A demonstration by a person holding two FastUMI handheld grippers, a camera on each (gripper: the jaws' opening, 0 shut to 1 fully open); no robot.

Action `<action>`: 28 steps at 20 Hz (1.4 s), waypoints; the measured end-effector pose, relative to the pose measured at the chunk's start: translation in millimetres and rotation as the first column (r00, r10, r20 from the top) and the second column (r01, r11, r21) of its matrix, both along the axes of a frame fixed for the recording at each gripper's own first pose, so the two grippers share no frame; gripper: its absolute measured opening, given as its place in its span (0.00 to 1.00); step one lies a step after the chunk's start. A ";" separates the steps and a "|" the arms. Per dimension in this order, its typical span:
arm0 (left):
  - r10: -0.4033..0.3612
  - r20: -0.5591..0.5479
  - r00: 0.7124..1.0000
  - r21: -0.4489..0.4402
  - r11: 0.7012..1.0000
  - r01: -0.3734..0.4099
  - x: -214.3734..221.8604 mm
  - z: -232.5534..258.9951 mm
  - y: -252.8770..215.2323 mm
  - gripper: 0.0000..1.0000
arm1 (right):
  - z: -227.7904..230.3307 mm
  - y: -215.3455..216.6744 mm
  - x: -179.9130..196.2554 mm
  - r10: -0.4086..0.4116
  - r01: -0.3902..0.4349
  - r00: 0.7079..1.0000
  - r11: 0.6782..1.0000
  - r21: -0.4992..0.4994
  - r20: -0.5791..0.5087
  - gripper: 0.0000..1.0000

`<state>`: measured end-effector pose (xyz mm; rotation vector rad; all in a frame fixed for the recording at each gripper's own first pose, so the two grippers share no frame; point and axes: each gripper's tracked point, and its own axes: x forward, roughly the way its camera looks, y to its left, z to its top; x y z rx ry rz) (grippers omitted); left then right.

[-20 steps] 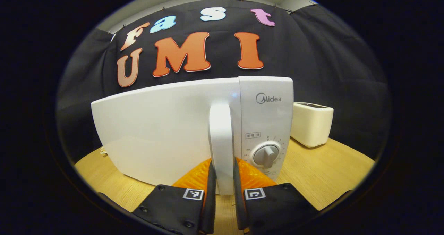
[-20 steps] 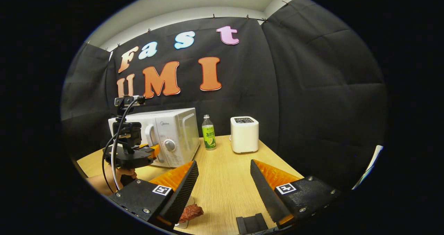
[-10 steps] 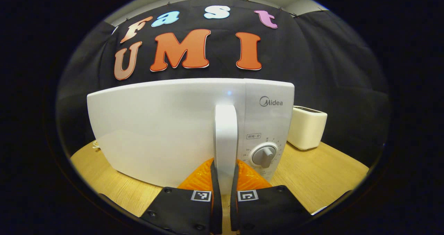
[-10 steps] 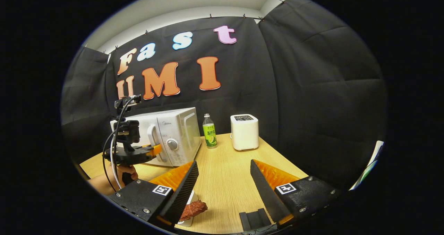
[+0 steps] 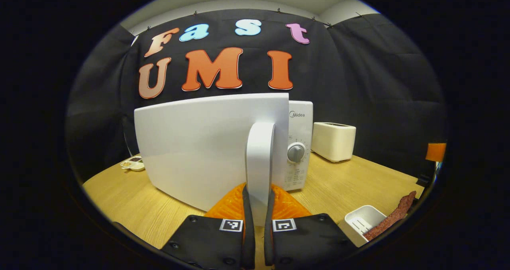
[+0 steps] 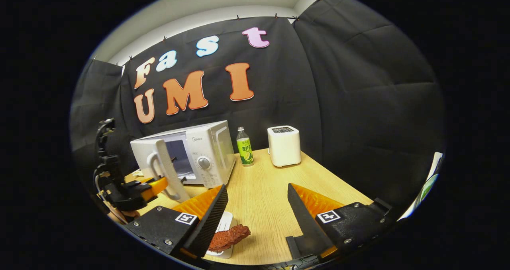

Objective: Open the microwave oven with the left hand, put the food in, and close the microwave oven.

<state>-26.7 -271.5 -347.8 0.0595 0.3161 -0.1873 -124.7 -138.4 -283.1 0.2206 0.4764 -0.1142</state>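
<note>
While the left tool [image 5: 257, 210] clamps the door handle [image 5: 259, 170] of the microwave [image 6: 207, 150], the right tool [image 6: 255, 214] gapes over the meat [image 6: 229, 236]; bottle [image 6: 244, 146] and toaster [image 6: 283, 145] stand beside on the table [image 6: 263, 190].

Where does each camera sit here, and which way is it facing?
Left gripper view: rides on the left gripper, facing the microwave's door handle, which its fingers clamp; the door is swung partly open.
Right gripper view: rides on the right gripper, open above the table, looking across to the microwave, bottle and toaster; the left gripper appears farther off.
Shared: microwave, toaster, and the food in its white dish.
</note>
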 end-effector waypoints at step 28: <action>0.085 0.083 0.993 0.009 0.996 -0.086 -121.3 44.3 245.9 0.12 | -73.7 66.6 -29.1 -0.069 0.095 0.967 0.991 0.098 -0.246 0.93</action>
